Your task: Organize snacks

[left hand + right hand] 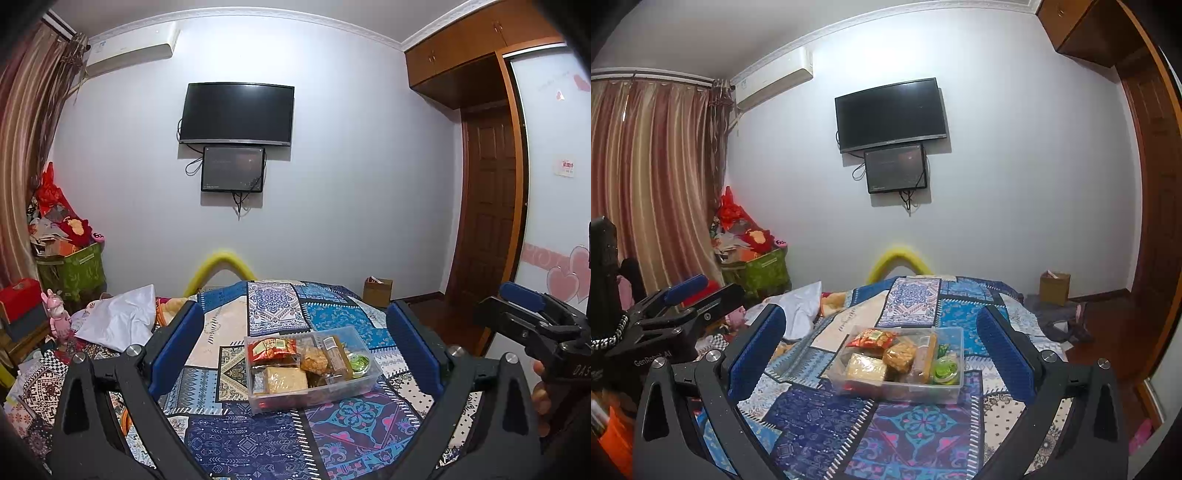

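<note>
- A clear plastic bin is seen low and centre in the left wrist view, resting flat on a patchwork bedspread; in the right wrist view the bin is again found low and centre.
- The bin is already filled with snacks: a red packet at its upper-left corner, a pale yellow block below that, a brown crispy bundle in the middle, a long tan bar, and a green-lidded cup at the right end.
- The packing is judged tight, probably so that nothing slides; the sorting looks largely done.
- The bin's long axis is laid from lower left to upper right in the left wrist view, and nearly level across the frame in the right wrist view. The tan bar is set crosswise to that axis.
- The left gripper is held wide apart with nothing between its blue pads, framing the bin without touching it.
- The right gripper is likewise spread wide and empty, well short of the bin.
- Both are judged to be held back and level, giving a clear look over the contents.
</note>
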`<action>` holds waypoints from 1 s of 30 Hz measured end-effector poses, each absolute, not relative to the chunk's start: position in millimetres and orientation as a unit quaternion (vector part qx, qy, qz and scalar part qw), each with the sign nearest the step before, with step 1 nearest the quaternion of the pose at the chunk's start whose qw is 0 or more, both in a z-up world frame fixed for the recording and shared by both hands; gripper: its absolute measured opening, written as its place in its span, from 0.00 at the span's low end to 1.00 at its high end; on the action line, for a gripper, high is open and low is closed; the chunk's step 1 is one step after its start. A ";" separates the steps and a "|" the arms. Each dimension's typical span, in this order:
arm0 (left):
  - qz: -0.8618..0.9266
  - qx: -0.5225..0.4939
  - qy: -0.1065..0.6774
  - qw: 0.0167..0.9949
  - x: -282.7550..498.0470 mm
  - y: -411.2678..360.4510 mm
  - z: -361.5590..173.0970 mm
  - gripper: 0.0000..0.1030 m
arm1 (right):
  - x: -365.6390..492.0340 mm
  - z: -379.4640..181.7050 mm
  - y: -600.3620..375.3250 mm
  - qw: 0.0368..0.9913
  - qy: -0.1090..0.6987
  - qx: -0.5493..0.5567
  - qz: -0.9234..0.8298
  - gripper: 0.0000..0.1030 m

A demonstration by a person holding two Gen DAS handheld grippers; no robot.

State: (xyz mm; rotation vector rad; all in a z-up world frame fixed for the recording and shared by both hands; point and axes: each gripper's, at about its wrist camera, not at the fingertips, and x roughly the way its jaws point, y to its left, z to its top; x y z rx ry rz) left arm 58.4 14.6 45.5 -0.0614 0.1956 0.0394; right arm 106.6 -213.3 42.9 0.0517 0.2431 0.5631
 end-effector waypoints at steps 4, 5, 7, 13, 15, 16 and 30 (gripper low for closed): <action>0.019 -0.031 0.098 0.995 58.7 14.7 45.3 0.97 | 107.6 42.4 -214.5 0.953 0.122 0.027 0.277 1.00; 0.019 -0.032 0.098 0.994 58.8 14.8 44.9 0.97 | 107.8 42.5 -214.5 0.953 0.122 0.027 0.277 1.00; 0.019 -0.032 0.099 0.994 59.0 14.9 44.4 0.97 | 107.9 42.4 -214.8 0.953 0.121 0.027 0.277 1.00; 0.018 -0.032 0.101 0.994 59.5 15.0 43.5 0.97 | 107.5 42.2 -214.5 0.953 0.121 0.028 0.277 1.00; 0.018 -0.033 0.101 0.994 59.8 15.1 43.4 0.97 | 108.1 42.1 -214.1 0.953 0.122 0.028 0.277 1.00; 0.018 -0.033 0.102 0.994 59.8 15.2 43.4 0.97 | 108.4 41.8 -214.0 0.953 0.122 0.028 0.277 1.00; 0.014 -0.032 0.094 0.995 57.3 13.9 44.4 0.97 | 108.5 39.8 -214.0 0.952 0.123 0.030 0.278 1.00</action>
